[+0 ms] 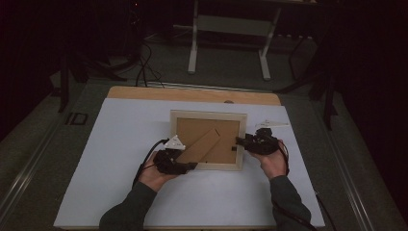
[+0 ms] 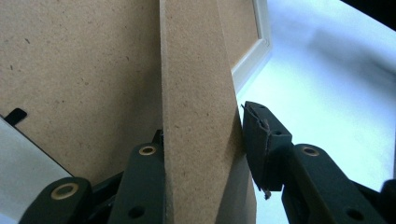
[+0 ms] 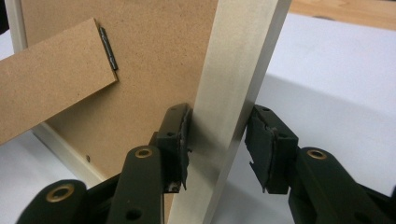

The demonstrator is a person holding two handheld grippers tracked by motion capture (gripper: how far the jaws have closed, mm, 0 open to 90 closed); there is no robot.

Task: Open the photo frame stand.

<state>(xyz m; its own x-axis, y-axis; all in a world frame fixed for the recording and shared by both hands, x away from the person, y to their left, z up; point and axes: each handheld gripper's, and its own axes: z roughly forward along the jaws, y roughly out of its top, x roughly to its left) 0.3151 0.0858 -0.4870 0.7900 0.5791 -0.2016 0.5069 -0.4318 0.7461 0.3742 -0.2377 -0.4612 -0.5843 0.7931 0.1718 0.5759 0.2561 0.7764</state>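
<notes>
- Picture frame [image 1: 208,139] lies face down on the white bench [image 1: 120,144], roughly at its middle, with the brown backing board [image 1: 226,144] up and the pale wooden border around it.
- Its easel strut [image 1: 204,147] is the long thing that matters: it runs on a slant from the near left corner up toward a hinge [image 3: 108,48] nearer the far right, so its free end points at the left hand.
- Left claw [image 1: 185,166] sits at the frame's near left corner. In the left gripper view the strut [image 2: 198,116] rises straight up between the jaws, which stand on either side of it; the right pad [image 2: 261,144] meets its edge, and the left jaw is partly hidden behind the strut, so I judge the claw closed on it or very nearly so.
- That hand is clearly the nearer one to the strut's free end, and any swing of the strut would, I think, turn about the hinge.
- Right claw [image 1: 239,141] is at the middle of the frame's right side, across from the left.
- In the right gripper view the pale border rail [image 3: 238,93] stands between the jaws: the left pad [image 3: 175,144] lies against the rail's inner face, the other shows a sliver of gap at the outer face, so it straddles the rail, not fully clenched.
- From this claw the frame lies to the left, the bare bench to the right.
</notes>
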